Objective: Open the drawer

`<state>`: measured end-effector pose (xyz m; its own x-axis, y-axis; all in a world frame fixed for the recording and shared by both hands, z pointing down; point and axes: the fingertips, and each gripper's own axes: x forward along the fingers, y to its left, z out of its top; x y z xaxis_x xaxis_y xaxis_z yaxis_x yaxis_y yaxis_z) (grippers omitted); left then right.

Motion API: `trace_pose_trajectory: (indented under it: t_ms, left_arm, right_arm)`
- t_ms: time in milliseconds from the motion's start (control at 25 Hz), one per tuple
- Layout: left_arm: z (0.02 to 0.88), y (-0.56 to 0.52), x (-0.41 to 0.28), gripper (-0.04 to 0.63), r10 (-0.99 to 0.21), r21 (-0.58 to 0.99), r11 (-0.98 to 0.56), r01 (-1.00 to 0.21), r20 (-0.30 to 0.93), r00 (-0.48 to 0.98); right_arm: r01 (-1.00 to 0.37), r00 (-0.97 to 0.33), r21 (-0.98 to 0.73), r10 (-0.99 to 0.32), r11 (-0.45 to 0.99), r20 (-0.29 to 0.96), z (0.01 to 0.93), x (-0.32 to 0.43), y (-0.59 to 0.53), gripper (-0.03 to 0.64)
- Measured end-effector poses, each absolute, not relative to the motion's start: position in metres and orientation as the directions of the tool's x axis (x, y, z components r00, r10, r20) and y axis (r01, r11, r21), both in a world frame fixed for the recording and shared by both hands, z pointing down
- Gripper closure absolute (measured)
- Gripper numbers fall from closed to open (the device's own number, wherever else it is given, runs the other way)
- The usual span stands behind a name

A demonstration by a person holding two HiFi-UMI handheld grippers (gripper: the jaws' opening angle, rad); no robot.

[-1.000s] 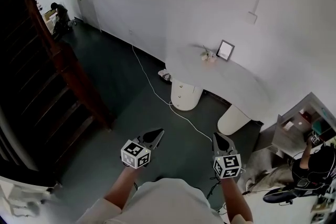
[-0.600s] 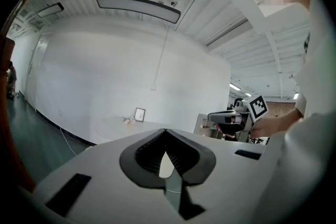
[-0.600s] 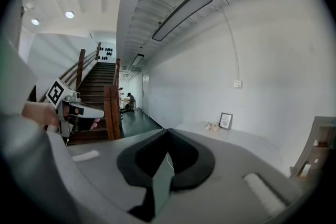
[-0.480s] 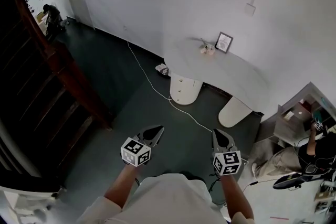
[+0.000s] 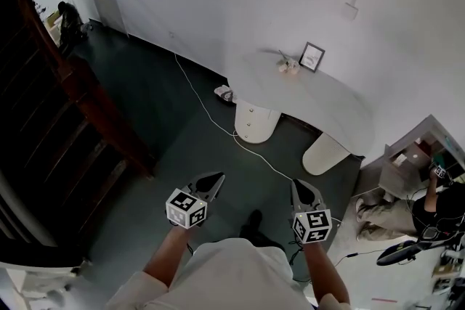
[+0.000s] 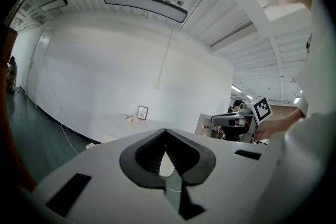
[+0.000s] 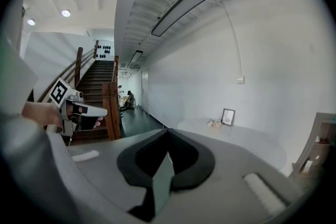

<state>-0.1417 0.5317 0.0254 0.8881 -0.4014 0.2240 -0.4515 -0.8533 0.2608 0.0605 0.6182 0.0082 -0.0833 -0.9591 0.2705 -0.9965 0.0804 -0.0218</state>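
Note:
A white rounded drawer unit with small knobs stands under the left end of a white curved table. It is far ahead of both grippers. My left gripper hangs over the dark floor at lower centre, jaws together and empty. My right gripper is beside it, jaws also together with nothing between them. In the left gripper view the left gripper points toward the table. From the right gripper view, the right gripper faces the table too.
A white cable runs across the dark floor past the drawer unit. A dark wooden staircase fills the left. A picture frame stands on the table, and a second white pedestal supports its right end. A seated person and shelf are at right.
Both grippers have drifted slightly forward and lower with the person. A dark shoe now shows on the floor between them. Both stay shut.

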Motion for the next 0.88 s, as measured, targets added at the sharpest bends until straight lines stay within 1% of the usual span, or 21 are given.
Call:
trace_pose_trajectory:
  t_ms: [280, 520, 880]
  left_arm:
    - [0.034, 0.489, -0.131, 0.589, -0.442, 0.265, -0.825, -0.500, 0.251, 0.862]
    - [0.037, 0.455, -0.099, 0.589, -0.450, 0.264, -0.815, -0.516, 0.271, 0.851]
    - [0.048, 0.392, -0.032, 0.589, -0.481, 0.267, -0.784, -0.560, 0.310, 0.820]
  right_arm:
    - [-0.992, -0.122, -0.054, -0.956, 0.111, 0.268, 0.020, 0.078, 0.575, 0.606]
    - [-0.986, -0.161, -0.075, -0.949, 0.146, 0.270, 0.026, 0.108, 0.525, 0.606]
    - [-0.971, -0.238, -0.104, -0.925, 0.216, 0.295, 0.040, 0.171, 0.443, 0.606]
